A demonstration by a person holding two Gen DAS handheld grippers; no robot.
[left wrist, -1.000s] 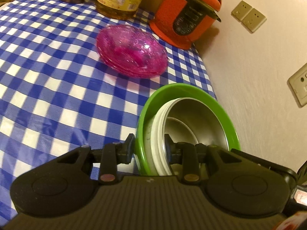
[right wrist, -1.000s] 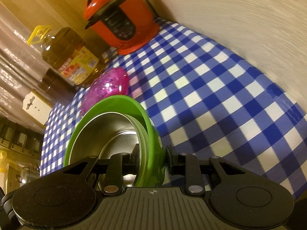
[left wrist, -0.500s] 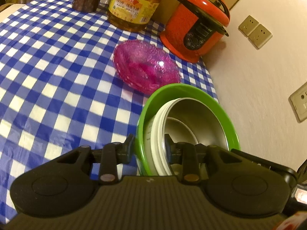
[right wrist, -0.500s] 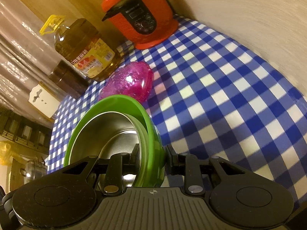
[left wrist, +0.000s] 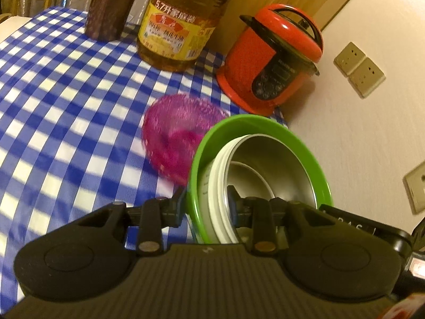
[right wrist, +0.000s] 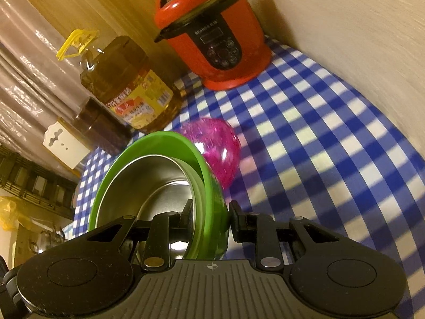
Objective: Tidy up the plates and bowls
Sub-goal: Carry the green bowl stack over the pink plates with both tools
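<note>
A nested stack, a green bowl (left wrist: pixel 313 164) holding a white dish (left wrist: pixel 212 186) and a steel bowl (left wrist: pixel 279 164), is held tilted above the table. My left gripper (left wrist: pixel 207 202) is shut on the stack's near rim. My right gripper (right wrist: pixel 209 218) is shut on the rim of the green bowl (right wrist: pixel 148 143) with the steel bowl (right wrist: pixel 148 180) inside it. A pink glass bowl (left wrist: pixel 175 135) sits on the checked cloth just beyond the stack; it also shows in the right wrist view (right wrist: pixel 220 148).
A red rice cooker (left wrist: pixel 273 61) stands at the table's back corner by the wall. A large oil bottle (left wrist: pixel 178 26) and a dark jar (left wrist: pixel 111 10) stand behind the pink bowl. Blue checked tablecloth (left wrist: pixel 53 106) covers the table. Wall sockets (left wrist: pixel 358 69) are on the right.
Both grippers have carried the stack back away from the pink bowl and cooker, which now look farther off and higher in view. The grips have not changed.
</note>
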